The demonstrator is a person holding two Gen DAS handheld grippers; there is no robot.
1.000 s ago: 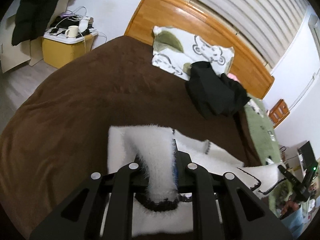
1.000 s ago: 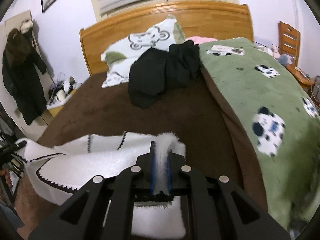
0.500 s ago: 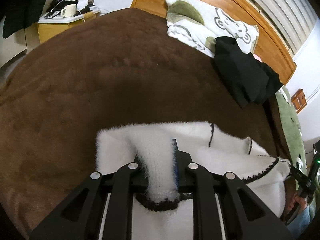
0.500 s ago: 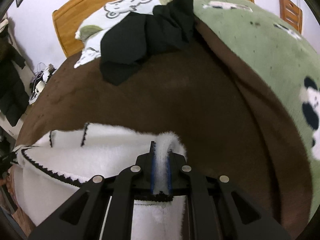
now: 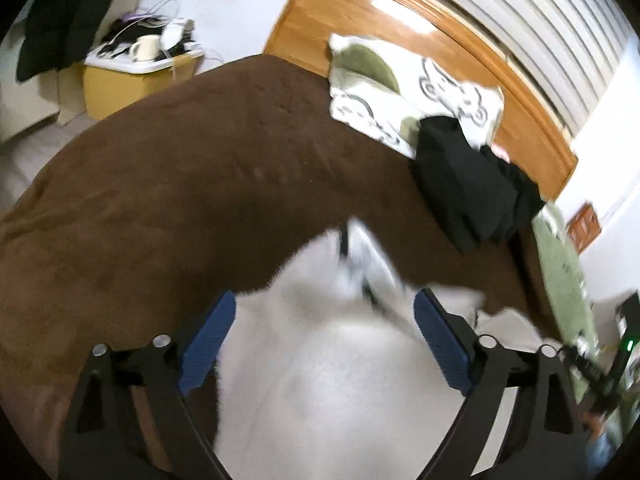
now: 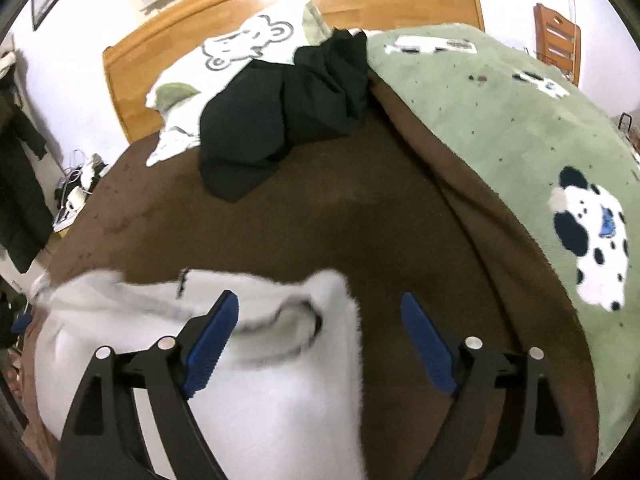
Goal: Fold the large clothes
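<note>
A fluffy white garment with black trim lies on the brown bed cover. It also shows in the right wrist view, blurred by motion. My left gripper is open, its blue pads spread wide just above the garment and holding nothing. My right gripper is open too, over the garment's right edge, with brown bed cover under its right finger.
A black garment lies bunched near the bear-print pillow at the wooden headboard. A green blanket with dog prints covers the bed's right side. A yellow bin with a mug stands left of the bed.
Both grippers held pinched folds of the white garment before. Both have opened and let it go, and the garment has dropped onto the bed.
</note>
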